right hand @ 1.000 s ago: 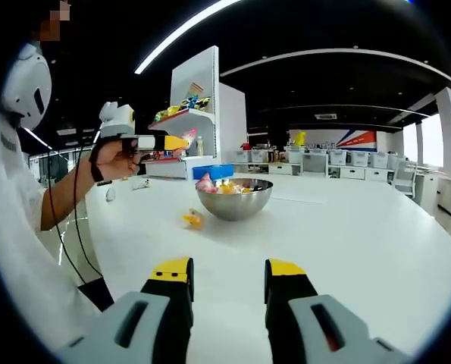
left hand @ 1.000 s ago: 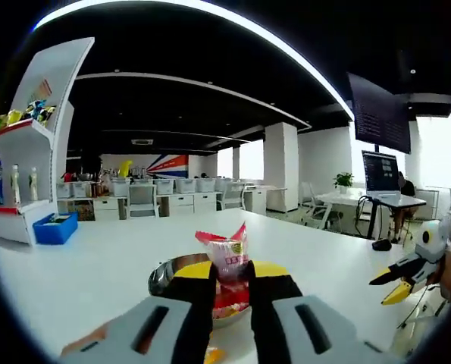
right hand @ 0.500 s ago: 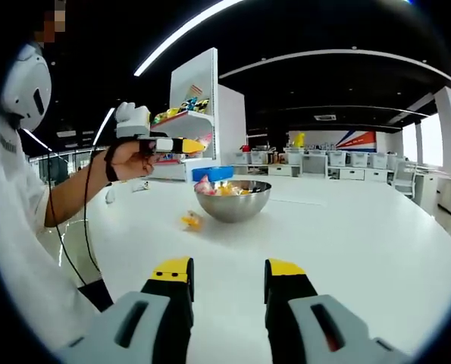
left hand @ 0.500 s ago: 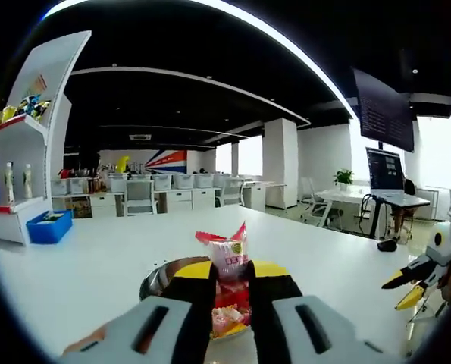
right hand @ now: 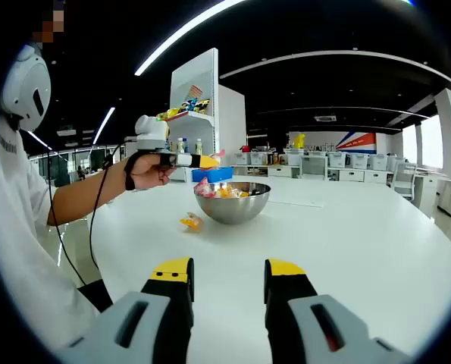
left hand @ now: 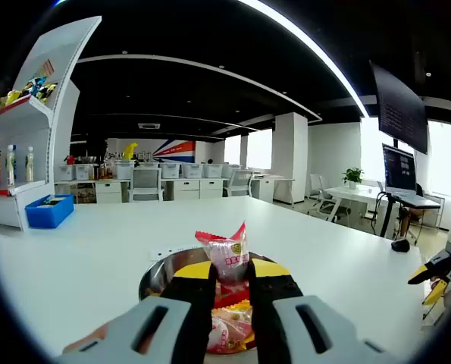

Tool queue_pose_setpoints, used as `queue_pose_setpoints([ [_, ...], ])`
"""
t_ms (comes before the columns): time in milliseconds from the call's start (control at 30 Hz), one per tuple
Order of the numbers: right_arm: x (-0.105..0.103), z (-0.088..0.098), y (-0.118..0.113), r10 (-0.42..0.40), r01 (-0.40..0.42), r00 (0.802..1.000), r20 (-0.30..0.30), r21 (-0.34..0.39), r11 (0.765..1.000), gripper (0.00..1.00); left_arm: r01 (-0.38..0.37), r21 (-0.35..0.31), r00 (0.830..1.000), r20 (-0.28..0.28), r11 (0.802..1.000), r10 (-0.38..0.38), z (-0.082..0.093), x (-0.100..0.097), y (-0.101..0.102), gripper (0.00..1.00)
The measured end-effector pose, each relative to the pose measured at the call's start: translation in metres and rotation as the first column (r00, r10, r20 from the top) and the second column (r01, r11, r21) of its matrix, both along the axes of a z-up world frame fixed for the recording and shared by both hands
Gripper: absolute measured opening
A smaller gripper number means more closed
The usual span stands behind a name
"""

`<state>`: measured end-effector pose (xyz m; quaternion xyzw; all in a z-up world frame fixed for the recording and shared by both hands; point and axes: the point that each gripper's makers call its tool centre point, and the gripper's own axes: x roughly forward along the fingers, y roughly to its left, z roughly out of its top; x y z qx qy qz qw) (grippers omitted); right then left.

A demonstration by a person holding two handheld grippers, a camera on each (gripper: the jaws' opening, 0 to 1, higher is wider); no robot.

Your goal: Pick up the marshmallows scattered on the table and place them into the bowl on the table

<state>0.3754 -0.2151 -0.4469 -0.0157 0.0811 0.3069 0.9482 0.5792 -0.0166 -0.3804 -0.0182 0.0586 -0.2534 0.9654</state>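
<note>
A wrapped marshmallow [left hand: 229, 256], in clear film with a red crimped top, sits pinched between the yellow-tipped fingers of the left gripper [left hand: 230, 282], held just above the open mouth of the steel bowl [left hand: 155, 274], which already carries several wrapped sweets. From the right gripper view the same bowl [right hand: 233, 206] stands on the white surface [right hand: 346, 235] with a heap of pink and yellow packets showing over its rim, and the left gripper [right hand: 201, 161], held in the person's hand [right hand: 148, 170], hangs at the bowl's near edge with the pink packet at its tip. One yellow-wrapped marshmallow [right hand: 190, 222] lies on the surface just beside the bowl, not yet collected. The right gripper [right hand: 229, 287] rests low over bare surface well apart from the bowl, its fingers parted and holding nothing. By this evidence the job looks mostly done: most pieces are in the bowl, one is poised for release over it, and at least the one stray beside the bowl is left to fetch. Behind, a white shelf unit [right hand: 197, 106] with bright packets and a blue bin [left hand: 49, 210] mark the far edge of the surface.
</note>
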Motion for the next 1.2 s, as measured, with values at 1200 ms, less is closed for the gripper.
queue_pose_setpoints([
  [1200, 0.001, -0.006, 0.005, 0.014, -0.014, 1.000, -0.008, 0.023, 1.000, 0.37, -0.022, 0.004, 0.999, 0.049, 1.000, 0.022, 0.020, -0.013, 0.033, 0.28],
])
